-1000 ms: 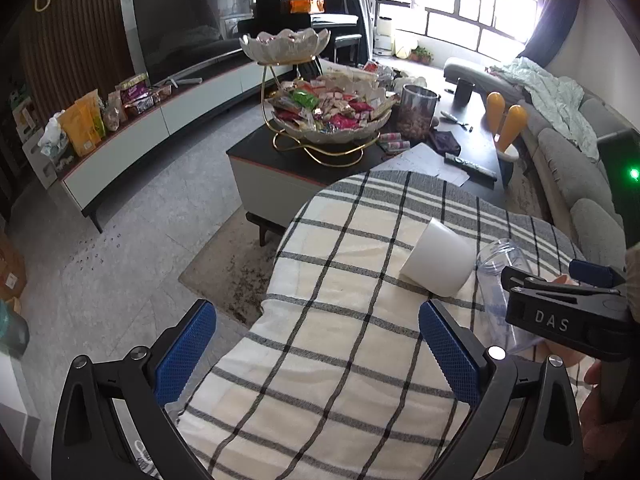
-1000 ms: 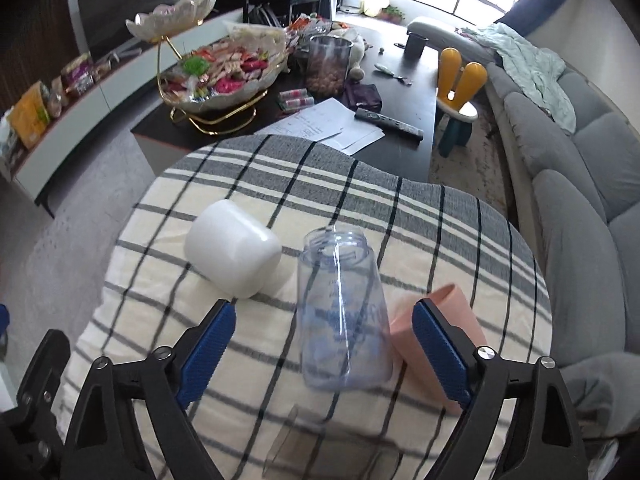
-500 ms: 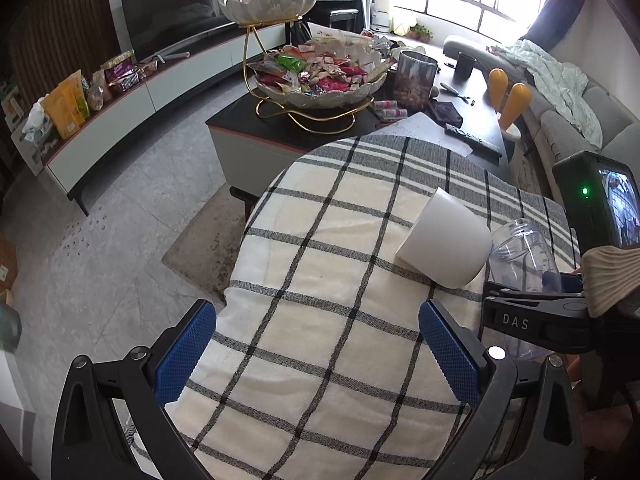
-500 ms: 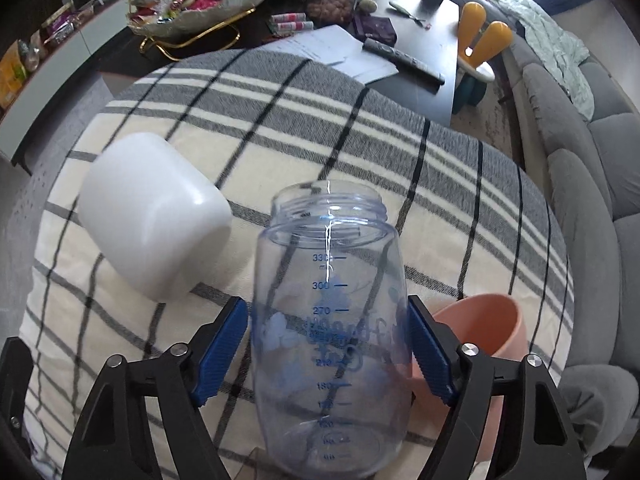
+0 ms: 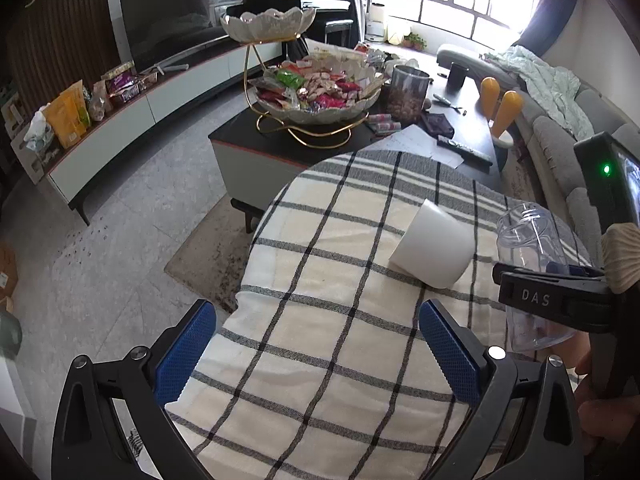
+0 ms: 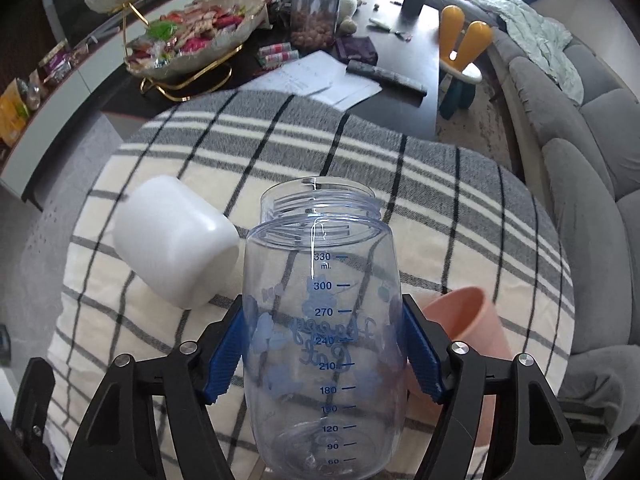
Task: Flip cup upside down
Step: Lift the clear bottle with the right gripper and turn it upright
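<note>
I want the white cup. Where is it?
The white cup lies tipped on the checked cloth, left of the clear bottle held in the right tool.

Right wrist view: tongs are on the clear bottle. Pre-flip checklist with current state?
1. Right tongs closed on the clear plastic measuring bottle, blue pads on both sides of its body: ok.
2. Bottle mouth up, no cap, appears empty: ok.
3. Bottle lifted off the checked tablecloth: cannot tell, its base runs out of frame.
4. Swing room: the white plastic cup lying on its side is close on the left and the peach plastic cup sits right behind the right pad: not ok, tight.
5. Left tongs open, holding nothing, over the cloth away from the bottle: ok.
</note>
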The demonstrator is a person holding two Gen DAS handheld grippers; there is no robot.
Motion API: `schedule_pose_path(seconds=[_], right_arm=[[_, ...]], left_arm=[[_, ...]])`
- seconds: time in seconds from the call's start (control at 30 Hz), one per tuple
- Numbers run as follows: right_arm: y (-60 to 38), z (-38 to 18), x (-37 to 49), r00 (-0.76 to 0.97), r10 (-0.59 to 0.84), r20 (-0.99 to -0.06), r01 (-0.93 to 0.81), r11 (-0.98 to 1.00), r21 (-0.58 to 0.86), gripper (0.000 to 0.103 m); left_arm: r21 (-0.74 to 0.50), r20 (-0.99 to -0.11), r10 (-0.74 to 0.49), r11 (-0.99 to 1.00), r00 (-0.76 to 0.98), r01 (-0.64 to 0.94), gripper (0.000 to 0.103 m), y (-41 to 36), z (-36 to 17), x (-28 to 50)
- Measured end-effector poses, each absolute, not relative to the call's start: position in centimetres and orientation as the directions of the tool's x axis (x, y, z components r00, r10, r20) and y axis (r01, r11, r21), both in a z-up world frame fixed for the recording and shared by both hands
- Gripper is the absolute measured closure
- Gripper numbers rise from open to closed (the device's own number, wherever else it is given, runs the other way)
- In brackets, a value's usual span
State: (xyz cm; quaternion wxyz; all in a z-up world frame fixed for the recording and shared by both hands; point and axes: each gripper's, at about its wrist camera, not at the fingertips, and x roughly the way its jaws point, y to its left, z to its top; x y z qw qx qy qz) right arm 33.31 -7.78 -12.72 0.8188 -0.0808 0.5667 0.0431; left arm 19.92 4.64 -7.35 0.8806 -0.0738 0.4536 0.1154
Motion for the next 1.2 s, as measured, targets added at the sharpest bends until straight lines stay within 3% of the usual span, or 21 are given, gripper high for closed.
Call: schedule_pose_path(seconds=[0.5,0.83,1.2], right_arm=[[-4.4,-2.7,21.9,0.442,0.135,-0.887,-0.132,0.988,0.084,0.031],[-1.9,-7.8,14.0,0.35,0.183,-0.918,-0.069,0.983,0.17,0.031],[-0.1,-13.3,9.8,0.286,0.165,-0.944,-0.008,0.985,0.17,0.031]], left_arm=[[-0.042,-0.712,0.123,0.975,0.692,-0.217,0.0,9.2,0.3,10.3],[-0.022,-0.729,0.115,0.981,0.675,-0.192,0.0,12.1,-1.6,3.6],[-0.004,-0.758,0.114,0.984,0.643,-0.179,0.0,13.5,-4.7,0.7]])
